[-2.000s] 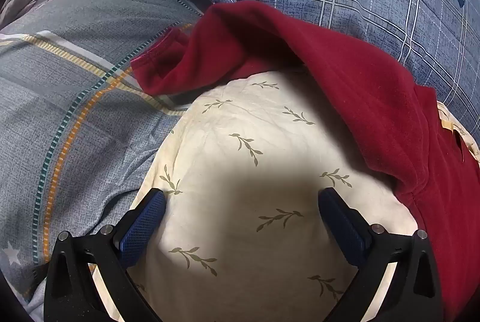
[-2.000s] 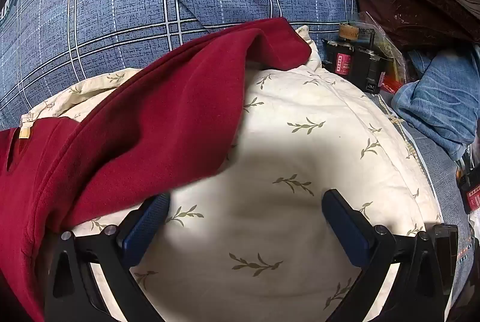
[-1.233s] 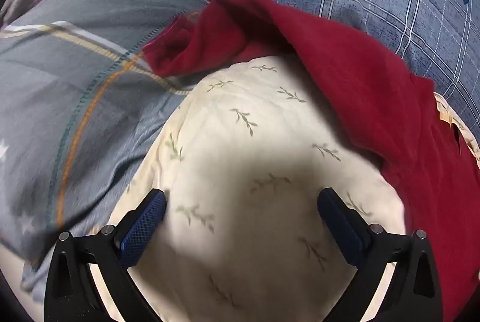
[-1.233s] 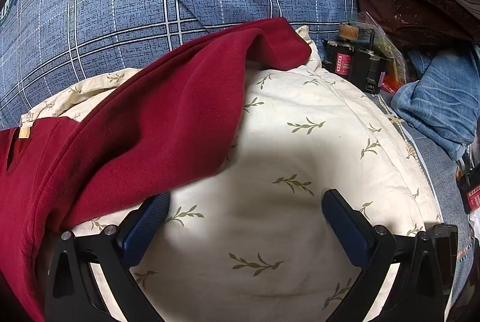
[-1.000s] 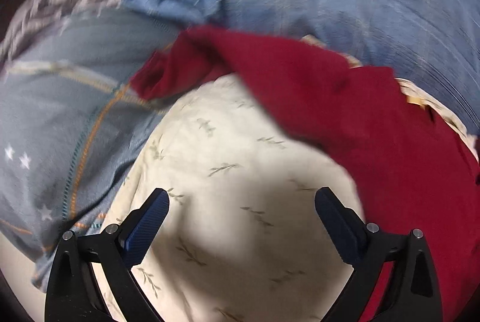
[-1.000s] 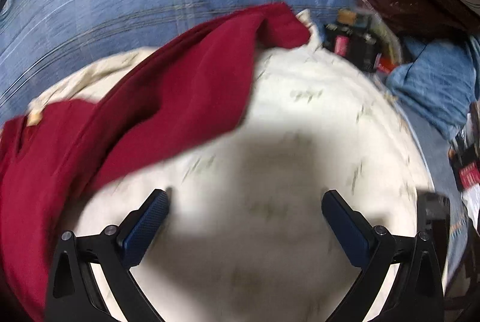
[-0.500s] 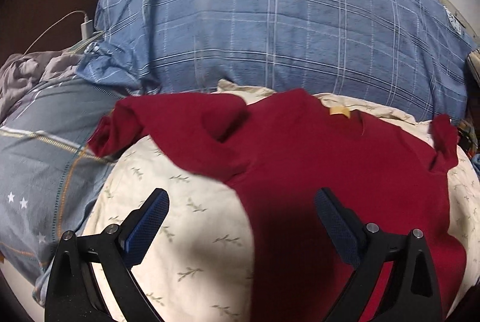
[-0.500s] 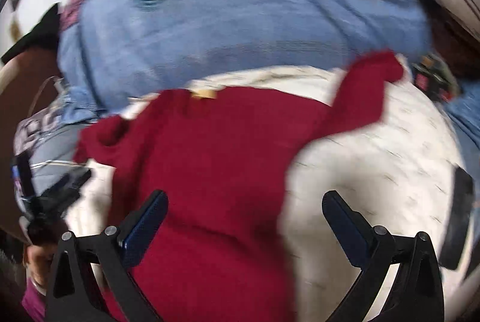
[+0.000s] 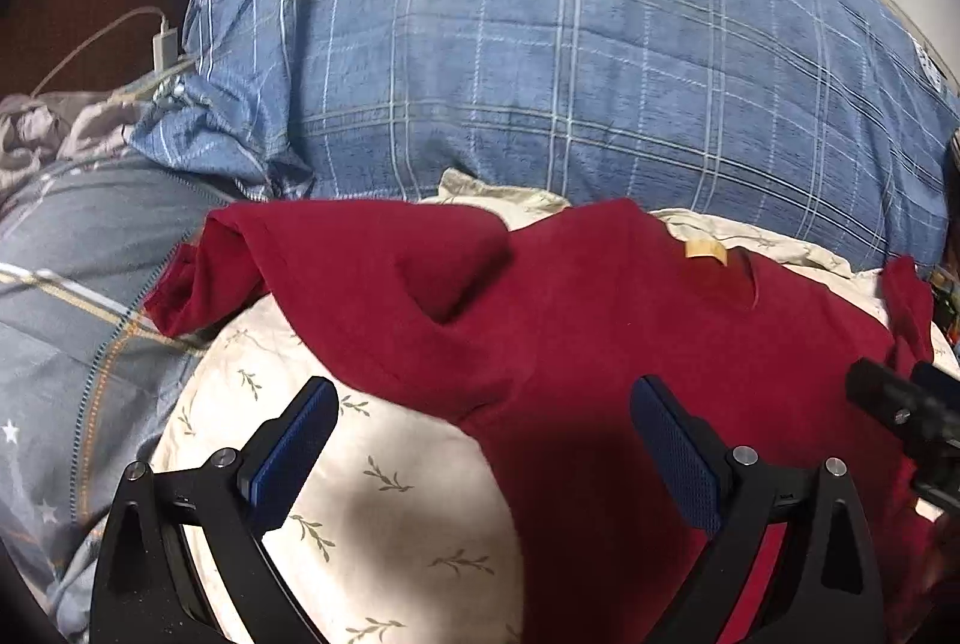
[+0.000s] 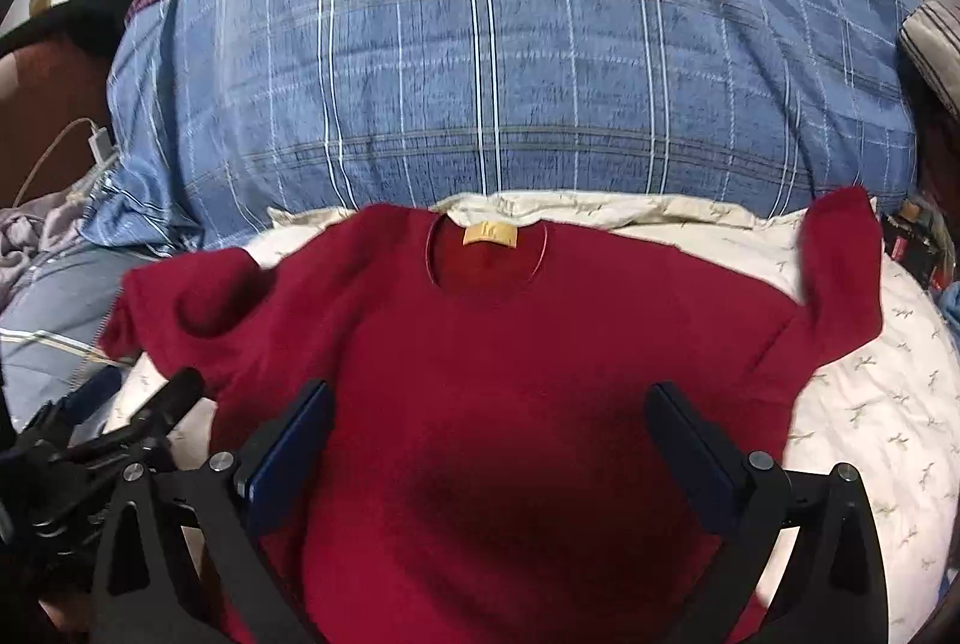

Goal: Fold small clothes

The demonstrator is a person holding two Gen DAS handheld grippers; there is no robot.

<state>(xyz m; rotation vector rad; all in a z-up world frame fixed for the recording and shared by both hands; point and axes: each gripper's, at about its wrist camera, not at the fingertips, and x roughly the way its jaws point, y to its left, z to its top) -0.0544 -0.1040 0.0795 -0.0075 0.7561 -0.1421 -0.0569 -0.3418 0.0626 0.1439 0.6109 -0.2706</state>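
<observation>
A dark red short-sleeved top lies spread front-up on a cream leaf-print cushion, neck and yellow label toward the far side. It also shows in the left wrist view, where its left sleeve is bunched at the cushion's edge. My left gripper is open and empty above the top's left side. My right gripper is open and empty above the top's middle. The left gripper also shows in the right wrist view.
A big blue plaid pillow with a round crest lies behind the cushion. A grey striped duvet is at the left. A white charger and cable lie at the far left. Dark small items sit at the right.
Both grippers have pulled back and risen, staying open. The red top, seen earlier only at its sleeves, now lies spread across the cushion in full view.
</observation>
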